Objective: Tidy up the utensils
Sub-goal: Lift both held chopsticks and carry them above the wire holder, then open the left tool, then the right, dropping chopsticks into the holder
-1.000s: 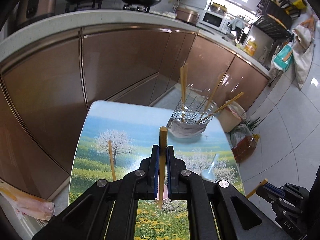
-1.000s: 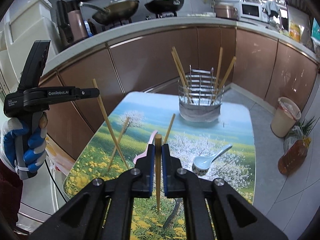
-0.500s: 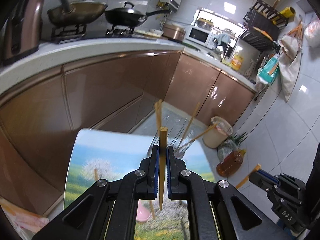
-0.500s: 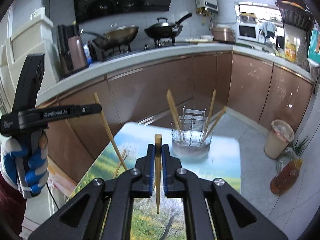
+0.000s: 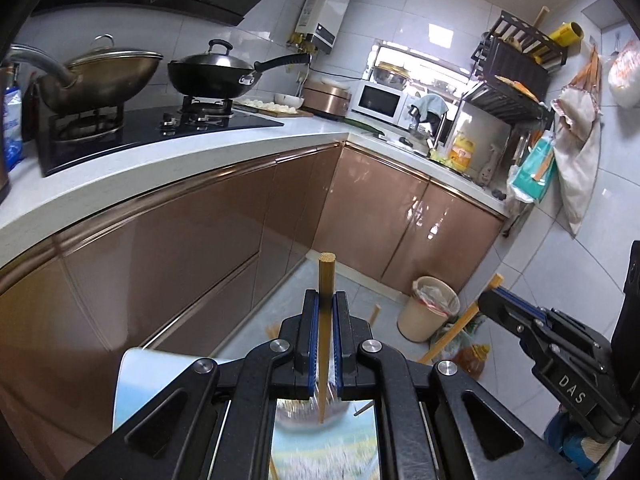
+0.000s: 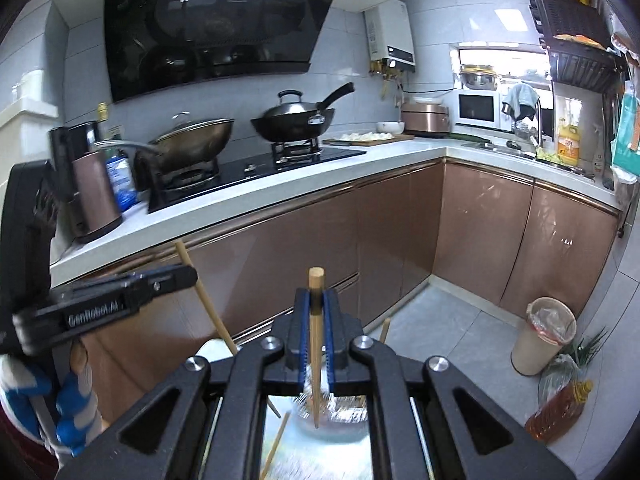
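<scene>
Your left gripper (image 5: 327,340) is clamped shut on a pale wooden chopstick (image 5: 326,292), held upright between its blue pads; your right gripper (image 6: 316,336) is closed the same way on a second wooden chopstick (image 6: 315,320). You are in the carry step: both sticks are off the picture-printed table (image 5: 128,392) and held above it. The clear holder with a wire rack (image 6: 332,416) shows only as a blur beneath the right gripper's jaws. The next move, in my judgement, calls for lining each tip over the holder's mouth, lowering it in, and only then releasing. More chopsticks (image 6: 276,444) lie on the table.
</scene>
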Action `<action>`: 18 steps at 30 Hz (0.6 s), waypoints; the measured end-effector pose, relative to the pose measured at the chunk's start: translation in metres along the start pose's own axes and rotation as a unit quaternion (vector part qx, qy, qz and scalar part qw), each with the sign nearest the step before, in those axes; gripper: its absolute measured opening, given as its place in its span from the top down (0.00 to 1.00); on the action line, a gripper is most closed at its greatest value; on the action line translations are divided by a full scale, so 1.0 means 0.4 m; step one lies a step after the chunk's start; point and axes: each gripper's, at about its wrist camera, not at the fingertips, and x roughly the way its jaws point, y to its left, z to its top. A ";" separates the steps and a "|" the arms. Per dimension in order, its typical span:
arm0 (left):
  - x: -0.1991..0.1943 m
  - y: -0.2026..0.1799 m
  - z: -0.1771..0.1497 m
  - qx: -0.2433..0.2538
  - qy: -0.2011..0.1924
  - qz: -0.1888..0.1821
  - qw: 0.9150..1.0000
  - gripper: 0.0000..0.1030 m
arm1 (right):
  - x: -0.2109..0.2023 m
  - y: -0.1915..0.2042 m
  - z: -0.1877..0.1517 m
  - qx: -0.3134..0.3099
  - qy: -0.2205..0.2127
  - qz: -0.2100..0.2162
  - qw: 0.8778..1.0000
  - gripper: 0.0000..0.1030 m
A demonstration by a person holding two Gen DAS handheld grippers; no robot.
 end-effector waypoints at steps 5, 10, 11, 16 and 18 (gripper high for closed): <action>0.124 0.002 -0.014 0.004 -0.001 0.010 1.000 0.94 | 0.123 -0.049 -0.017 0.001 -0.006 -0.009 1.000 0.94; 0.229 0.003 -0.075 0.017 0.007 0.015 1.000 0.94 | 0.214 -0.077 -0.087 0.004 0.002 -0.004 1.000 0.94; 0.243 0.006 -0.087 0.020 0.012 0.018 1.000 0.94 | 0.230 -0.080 -0.105 0.002 0.008 -0.009 1.000 0.94; 0.309 0.014 -0.152 0.020 0.041 0.020 0.999 0.94 | 0.268 -0.087 -0.170 0.002 0.028 -0.011 1.000 0.94; 0.320 0.019 -0.171 0.018 0.048 0.024 0.998 0.94 | 0.275 -0.084 -0.191 -0.004 0.035 -0.012 0.999 0.94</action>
